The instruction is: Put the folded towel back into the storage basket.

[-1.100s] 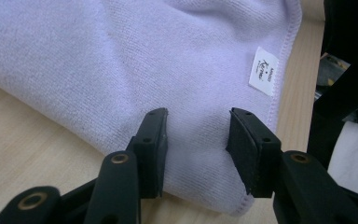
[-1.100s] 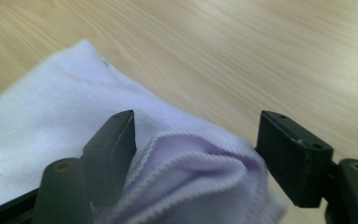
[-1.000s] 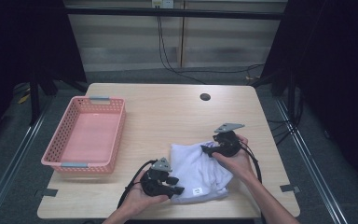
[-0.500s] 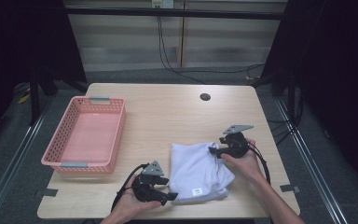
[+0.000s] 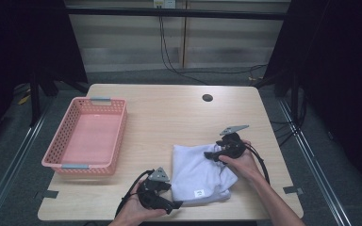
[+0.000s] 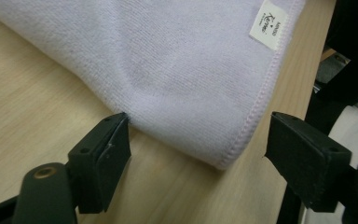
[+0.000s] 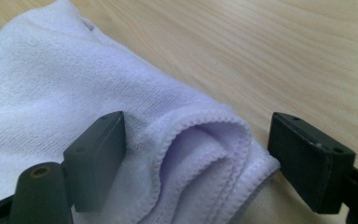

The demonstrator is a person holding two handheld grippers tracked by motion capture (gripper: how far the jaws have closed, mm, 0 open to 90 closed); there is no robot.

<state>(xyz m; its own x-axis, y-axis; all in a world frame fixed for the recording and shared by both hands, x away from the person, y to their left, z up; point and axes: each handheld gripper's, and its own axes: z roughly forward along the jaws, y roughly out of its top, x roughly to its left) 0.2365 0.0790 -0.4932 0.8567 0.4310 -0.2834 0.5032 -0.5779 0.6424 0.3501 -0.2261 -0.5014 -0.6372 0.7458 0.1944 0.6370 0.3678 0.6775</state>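
Right gripper (image 7: 196,154) jaws just opening wide — towel (image 7: 74,116) corner folds sit between them, unpinched; left gripper (image 6: 198,158) likewise open.

Both grippers are matt black. The left gripper (image 5: 175,205), at the bottom of the frame, carries a grey three-cornered plate and a looping black cable; the right gripper (image 5: 209,155), right of centre, has the same. Jaw blocks show small screw holes, apparently brass-ringed lower down. Forearms look bare.
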